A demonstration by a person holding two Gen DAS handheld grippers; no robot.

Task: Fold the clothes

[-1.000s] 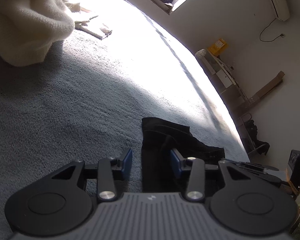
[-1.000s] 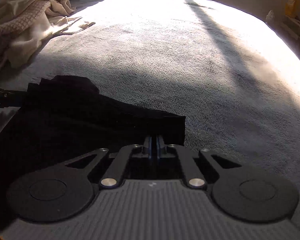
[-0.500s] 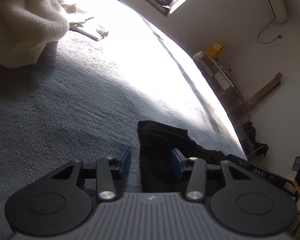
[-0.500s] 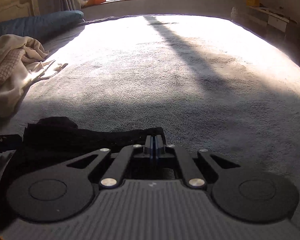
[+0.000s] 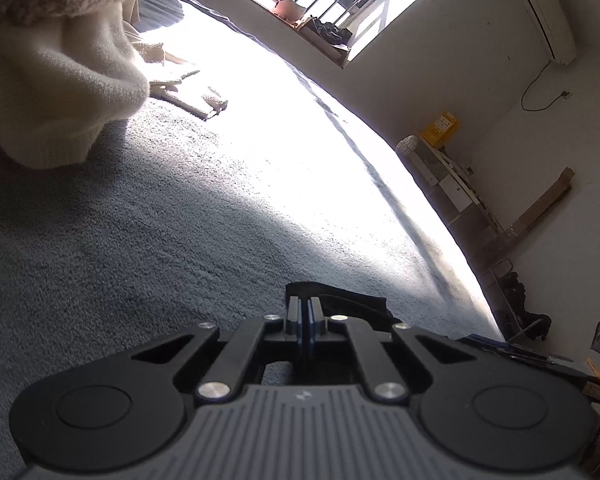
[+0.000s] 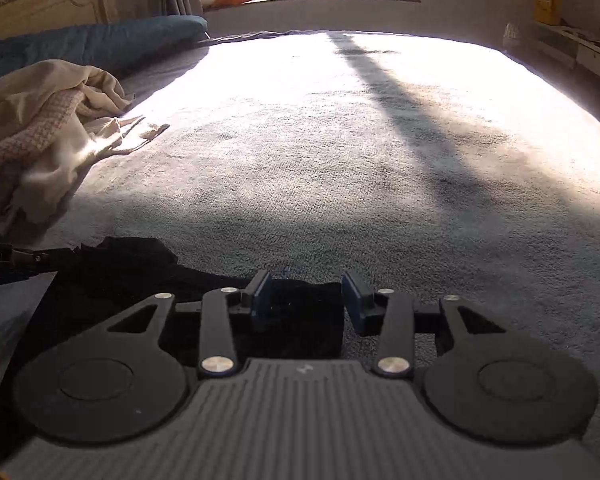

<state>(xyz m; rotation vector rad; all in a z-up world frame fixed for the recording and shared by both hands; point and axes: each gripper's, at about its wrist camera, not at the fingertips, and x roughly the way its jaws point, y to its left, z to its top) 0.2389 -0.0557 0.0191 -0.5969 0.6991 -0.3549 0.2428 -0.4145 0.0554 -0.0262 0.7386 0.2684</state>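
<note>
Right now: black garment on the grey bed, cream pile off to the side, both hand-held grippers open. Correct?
Not quite. The left hand-held gripper is shut, on the black garment's edge as far as the left wrist view shows. Only the right hand-held gripper is opening. The rest holds.

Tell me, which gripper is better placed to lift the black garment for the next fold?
Left. The left gripper is shut on the black garment; the right gripper's jaws are opening and press nothing.
</note>
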